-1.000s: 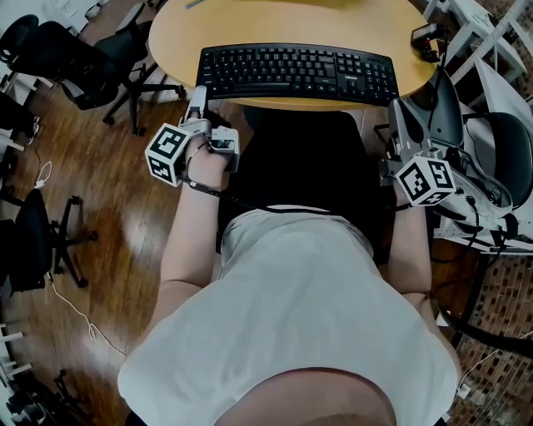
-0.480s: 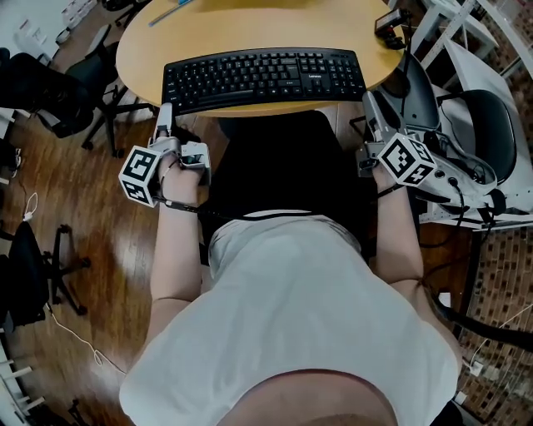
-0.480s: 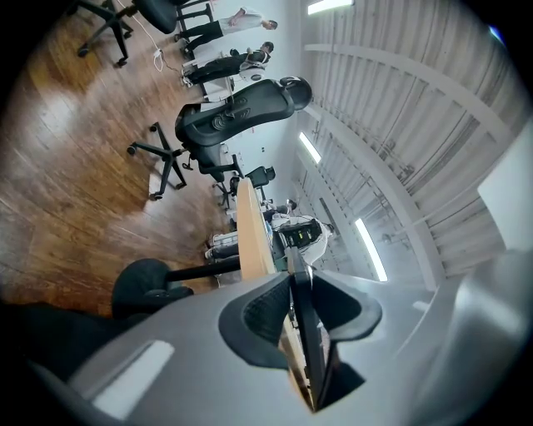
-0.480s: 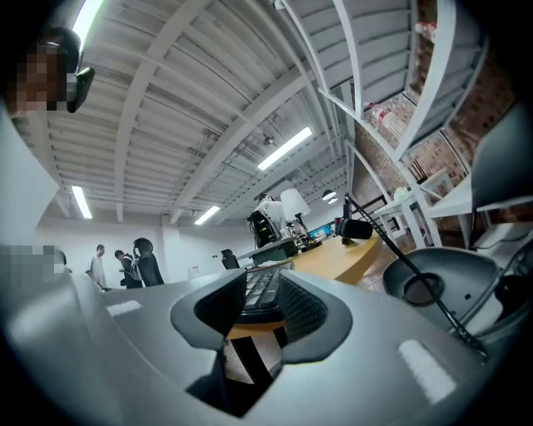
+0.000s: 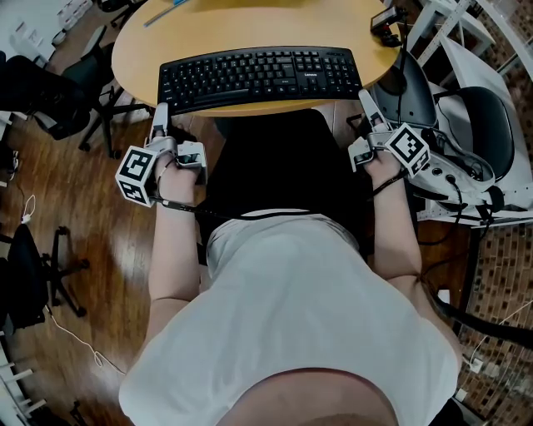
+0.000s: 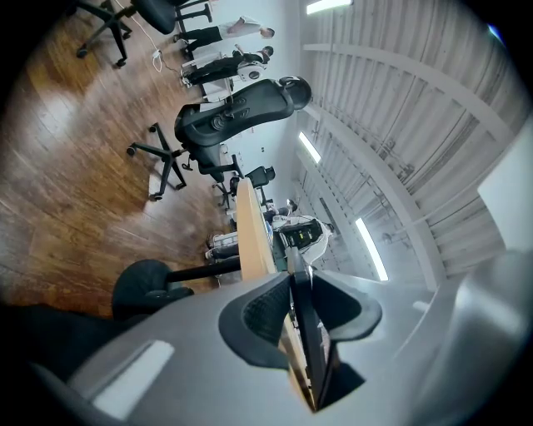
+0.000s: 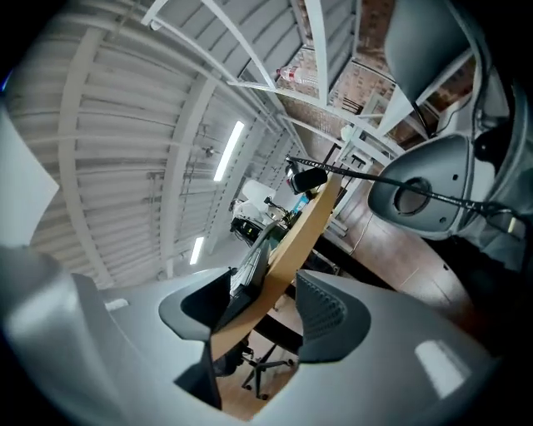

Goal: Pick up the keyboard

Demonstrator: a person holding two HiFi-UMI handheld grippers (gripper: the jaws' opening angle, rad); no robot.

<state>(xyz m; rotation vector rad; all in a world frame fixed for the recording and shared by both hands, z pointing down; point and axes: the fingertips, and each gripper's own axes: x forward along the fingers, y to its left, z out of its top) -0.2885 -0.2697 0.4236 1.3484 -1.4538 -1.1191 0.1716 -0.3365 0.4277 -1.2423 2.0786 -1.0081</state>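
Observation:
A black keyboard (image 5: pixel 261 76) lies along the near edge of the round wooden table (image 5: pixel 250 25). My left gripper (image 5: pixel 160 112) is turned on its side at the keyboard's left end. In the left gripper view its jaws are shut on the thin dark keyboard (image 6: pixel 306 333), with the table (image 6: pixel 248 225) seen edge-on beside it. My right gripper (image 5: pixel 366 106) is at the keyboard's right end with its jaws opening. In the right gripper view the pads (image 7: pixel 325 304) stand apart around the table edge (image 7: pixel 308 225) and the keyboard (image 7: pixel 248 270), touching neither.
Black office chairs (image 5: pixel 50 75) stand on the wood floor at the left. A grey-and-white chair (image 5: pixel 416 91) and white frames crowd the right, close to my right gripper. A small black device (image 5: pixel 385 18) sits at the table's right rim. The person's body fills the foreground.
My right gripper has moved in to the keyboard's right end, rolled onto its side and opened from shut. My left gripper has stayed on the keyboard's left end.

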